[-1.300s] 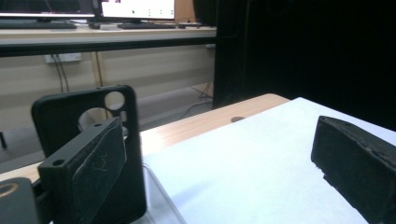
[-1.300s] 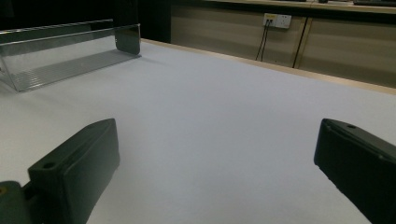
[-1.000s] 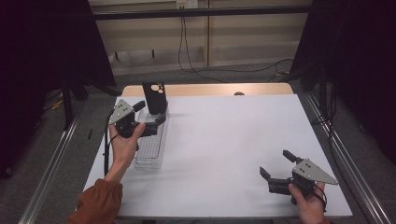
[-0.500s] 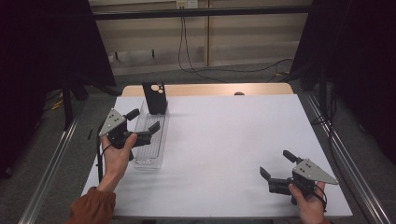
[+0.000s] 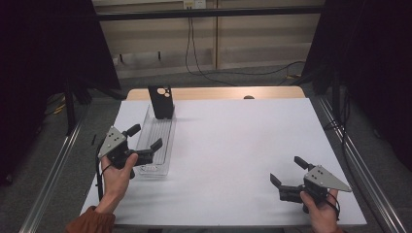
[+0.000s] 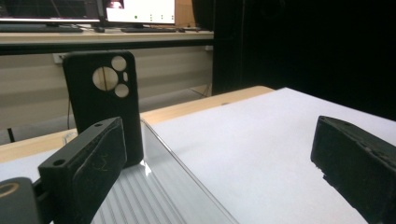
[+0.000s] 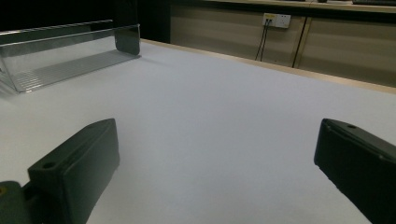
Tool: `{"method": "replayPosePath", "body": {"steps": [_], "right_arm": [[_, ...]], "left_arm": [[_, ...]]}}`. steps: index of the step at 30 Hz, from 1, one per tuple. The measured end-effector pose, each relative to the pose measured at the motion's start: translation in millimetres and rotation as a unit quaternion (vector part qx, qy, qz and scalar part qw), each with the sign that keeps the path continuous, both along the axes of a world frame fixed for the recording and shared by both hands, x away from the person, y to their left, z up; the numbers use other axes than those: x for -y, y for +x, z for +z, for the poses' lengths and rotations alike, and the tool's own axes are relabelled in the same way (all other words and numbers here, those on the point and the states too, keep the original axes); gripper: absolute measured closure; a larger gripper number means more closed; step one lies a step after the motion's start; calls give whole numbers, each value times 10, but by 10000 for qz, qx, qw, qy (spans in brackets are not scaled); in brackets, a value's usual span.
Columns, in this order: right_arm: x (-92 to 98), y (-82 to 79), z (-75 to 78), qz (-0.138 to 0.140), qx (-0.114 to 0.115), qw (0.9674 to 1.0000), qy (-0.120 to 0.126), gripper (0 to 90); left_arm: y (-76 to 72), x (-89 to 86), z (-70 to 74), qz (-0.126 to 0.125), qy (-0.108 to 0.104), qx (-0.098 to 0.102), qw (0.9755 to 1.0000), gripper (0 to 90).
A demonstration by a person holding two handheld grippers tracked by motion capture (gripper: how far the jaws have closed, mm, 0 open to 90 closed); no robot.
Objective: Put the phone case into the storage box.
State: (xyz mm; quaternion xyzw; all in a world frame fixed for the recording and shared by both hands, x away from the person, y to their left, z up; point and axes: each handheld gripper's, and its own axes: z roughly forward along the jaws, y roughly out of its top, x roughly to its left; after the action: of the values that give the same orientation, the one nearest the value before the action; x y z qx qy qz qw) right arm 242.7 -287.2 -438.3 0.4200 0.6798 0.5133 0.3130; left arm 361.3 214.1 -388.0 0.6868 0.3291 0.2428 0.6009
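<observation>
Plainly the work in hand concerns the black phone case with round camera cut-outs [image 5: 161,102], which stands upright at the far end of the clear ribbed plastic tray [image 5: 156,145], at about ten o'clock on the white-covered bench [image 5: 233,145]; the left gripper [image 5: 144,144] hovers over the tray's near end, at eight o'clock, its fingers spread wide and holding nothing; the right gripper [image 5: 286,171] rests low at five o'clock, well apart from the tray, its fingers likewise wide open and empty.

To do the reach well, I would judge that the left gripper ought to travel along the tray toward twelve o'clock, keeping its fingers above the clear walls, and close across the case's narrow edges rather than its broad face, gently, since the case looks light and ready to topple; the right one had best stay where it is.

From the left gripper view the case's foot [image 6: 135,158] is partly covered by the near finger [image 6: 88,168]; whether it leans on the tray's end wall or stands free I cannot tell; the tray's transparent walls are hard to trace, and the dark surroundings beyond the bench swallow everything.
</observation>
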Motion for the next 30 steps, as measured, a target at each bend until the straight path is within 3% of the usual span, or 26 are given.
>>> {"method": "replayPosePath", "body": {"steps": [3, 8, 11, 17, 28, 30], "right_arm": [[-1, -2, 1, -24, 15, 10000, 9, 0], [0, -5, 3, -26, 37, 10000, 12, 0], [2, -7, 5, -43, 32, 10000, 27, 0], [2, -13, 6, -44, 39, 10000, 23, 0], [25, -47, 13, -86, 55, 9999, 42, 0], [30, -63, 16, -106, 57, 9999, 47, 0]], "left_arm": [[-58, -19, -54, 11, -116, -38, 9999, 33], [-154, -69, -130, 99, 15, -55, 9999, 34], [-198, -92, -190, 94, -9, -157, 9998, 34], [-292, -153, -275, 340, 75, -7, 9994, 30], [-474, -264, -375, 396, -40, -304, 9987, 22], [-526, -295, -399, 384, 30, -329, 9987, 22]]}}
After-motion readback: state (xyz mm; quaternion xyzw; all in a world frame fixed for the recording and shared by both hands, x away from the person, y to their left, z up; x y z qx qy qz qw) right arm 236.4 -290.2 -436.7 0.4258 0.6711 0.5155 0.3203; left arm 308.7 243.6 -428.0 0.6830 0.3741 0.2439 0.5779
